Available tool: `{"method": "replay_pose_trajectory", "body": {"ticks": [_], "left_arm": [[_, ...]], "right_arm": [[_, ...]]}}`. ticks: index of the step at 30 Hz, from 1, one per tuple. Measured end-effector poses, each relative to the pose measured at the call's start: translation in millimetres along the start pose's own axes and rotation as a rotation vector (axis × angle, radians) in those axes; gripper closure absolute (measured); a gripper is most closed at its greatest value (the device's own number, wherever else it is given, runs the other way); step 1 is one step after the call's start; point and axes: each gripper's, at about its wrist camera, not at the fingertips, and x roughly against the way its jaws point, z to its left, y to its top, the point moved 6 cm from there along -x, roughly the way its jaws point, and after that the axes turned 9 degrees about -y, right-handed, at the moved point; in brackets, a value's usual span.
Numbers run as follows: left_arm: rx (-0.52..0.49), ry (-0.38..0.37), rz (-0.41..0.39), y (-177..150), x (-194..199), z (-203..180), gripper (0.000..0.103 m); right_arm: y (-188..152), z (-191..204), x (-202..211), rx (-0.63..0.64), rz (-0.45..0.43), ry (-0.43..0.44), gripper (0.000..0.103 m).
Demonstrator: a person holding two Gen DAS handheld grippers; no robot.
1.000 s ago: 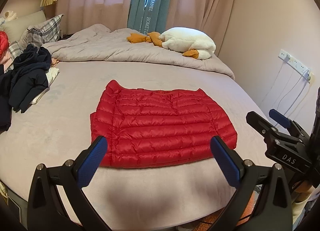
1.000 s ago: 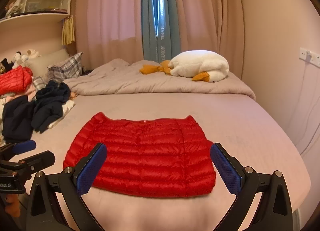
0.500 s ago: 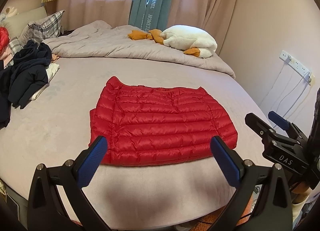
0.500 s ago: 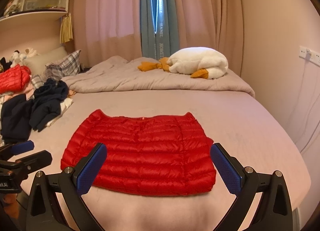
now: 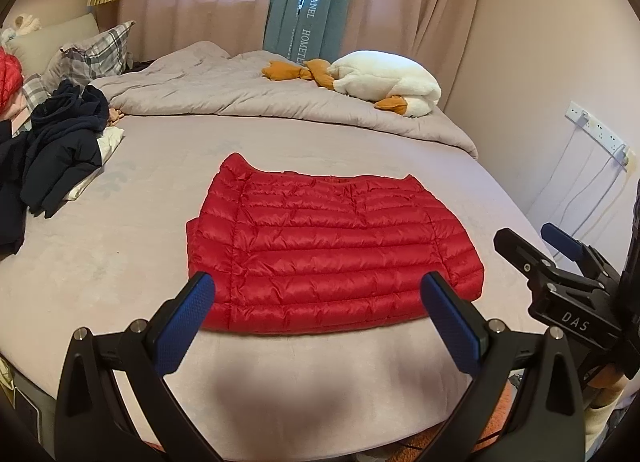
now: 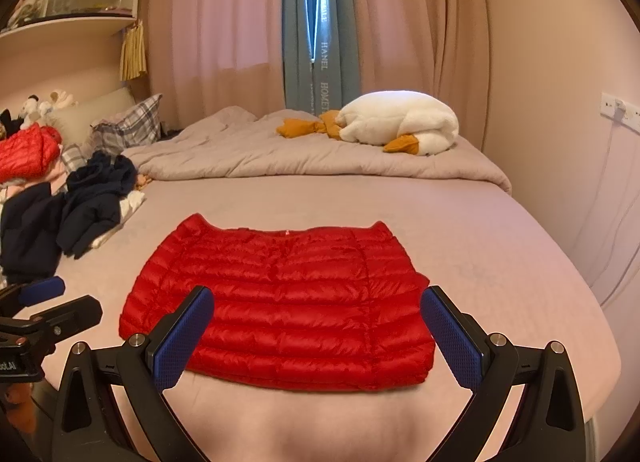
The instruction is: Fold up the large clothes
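Observation:
A red quilted down jacket (image 5: 328,246) lies folded flat in a rectangle on the pale bed (image 5: 120,246); it also shows in the right wrist view (image 6: 280,302). My left gripper (image 5: 318,322) is open and empty, held above the bed's near edge just short of the jacket's front hem. My right gripper (image 6: 318,334) is open and empty too, over the same near hem. The right gripper also shows at the right of the left wrist view (image 5: 560,262), and the left gripper at the left of the right wrist view (image 6: 44,310).
A pile of dark navy clothes (image 5: 52,149) lies at the bed's left, with another red garment (image 6: 24,153) behind. A crumpled grey duvet (image 5: 256,97) and a white plush goose (image 5: 384,81) lie at the back. Wall sockets with cables (image 5: 600,137) are at the right.
Both grippers have tilted and shifted a little, so the jacket sits slightly lower and nearer in both views. The jacket itself has not moved. Both grippers stayed open.

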Motion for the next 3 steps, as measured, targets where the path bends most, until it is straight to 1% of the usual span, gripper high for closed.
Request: {"method": "replay_pose_trajectory", "body": {"ticks": [3], "left_arm": [[0.002, 0.001, 0.001, 0.3, -0.3, 0.9, 0.000]], "right_arm": [[-0.3, 0.9, -0.9, 0.003, 0.004, 0.000, 0.001]]}}
